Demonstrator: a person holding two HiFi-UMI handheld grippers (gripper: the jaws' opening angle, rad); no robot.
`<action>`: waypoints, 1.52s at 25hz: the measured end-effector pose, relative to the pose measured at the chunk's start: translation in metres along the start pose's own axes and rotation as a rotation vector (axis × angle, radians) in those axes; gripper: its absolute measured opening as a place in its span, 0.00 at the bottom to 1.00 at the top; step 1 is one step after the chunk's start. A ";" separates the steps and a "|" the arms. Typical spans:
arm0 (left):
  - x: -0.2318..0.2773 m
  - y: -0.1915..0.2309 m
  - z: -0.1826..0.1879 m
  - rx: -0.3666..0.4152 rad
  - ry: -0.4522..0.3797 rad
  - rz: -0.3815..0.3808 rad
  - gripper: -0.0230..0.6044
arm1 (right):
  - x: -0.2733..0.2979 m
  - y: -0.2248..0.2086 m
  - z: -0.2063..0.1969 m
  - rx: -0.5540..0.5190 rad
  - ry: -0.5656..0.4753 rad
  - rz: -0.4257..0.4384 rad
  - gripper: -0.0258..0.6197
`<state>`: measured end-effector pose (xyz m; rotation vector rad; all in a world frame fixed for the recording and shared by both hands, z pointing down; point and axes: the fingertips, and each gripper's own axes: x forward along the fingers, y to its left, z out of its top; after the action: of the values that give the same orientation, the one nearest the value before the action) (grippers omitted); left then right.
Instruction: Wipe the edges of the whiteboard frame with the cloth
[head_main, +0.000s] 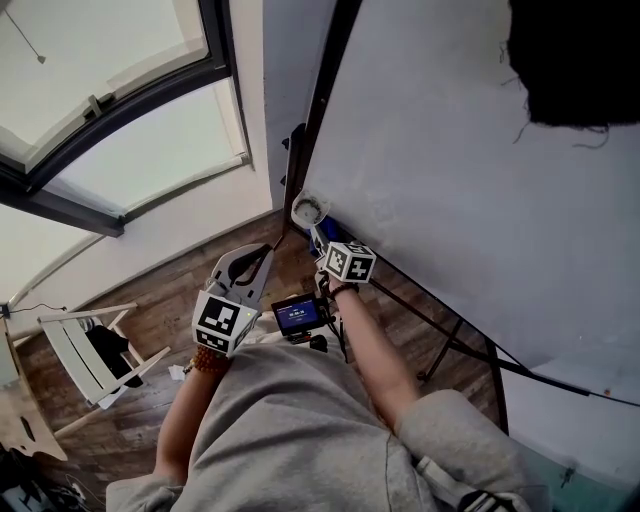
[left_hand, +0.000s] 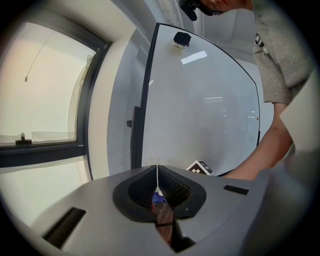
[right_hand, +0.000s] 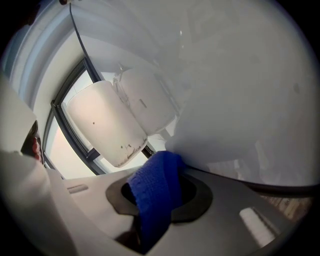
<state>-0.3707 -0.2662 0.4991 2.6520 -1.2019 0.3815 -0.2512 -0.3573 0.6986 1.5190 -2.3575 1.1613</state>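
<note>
The whiteboard (head_main: 450, 170) fills the right of the head view, with its black frame (head_main: 318, 100) running down to the lower left corner. My right gripper (head_main: 322, 240) is at that corner, shut on a blue cloth (right_hand: 155, 192). The cloth bulges out of the jaws and presses against the board's lower frame edge (right_hand: 260, 186). My left gripper (head_main: 262, 256) hangs beside it on the left, away from the board, shut with nothing held. In the left gripper view the shut jaws (left_hand: 158, 169) point at the board's left frame edge (left_hand: 148, 90).
A white round object (head_main: 308, 208) sits at the board's corner, also large in the right gripper view (right_hand: 107, 122). A small lit screen (head_main: 300, 313) is below the grippers. A white folding chair (head_main: 90, 350) stands on the wooden floor at left, with a window (head_main: 120, 90) above.
</note>
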 end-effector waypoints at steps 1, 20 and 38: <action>0.000 0.001 -0.002 0.001 0.006 -0.001 0.06 | 0.000 0.000 0.000 0.003 -0.005 0.010 0.20; 0.061 -0.078 0.006 0.040 0.016 -0.351 0.06 | -0.148 0.008 0.005 -0.247 -0.065 0.042 0.22; 0.103 -0.304 0.090 0.167 -0.200 -0.902 0.06 | -0.434 0.007 0.063 -0.263 -0.566 -0.834 0.22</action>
<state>-0.0613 -0.1681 0.4225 3.0683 0.0861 0.0523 -0.0229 -0.0773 0.4491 2.5529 -1.6314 0.2368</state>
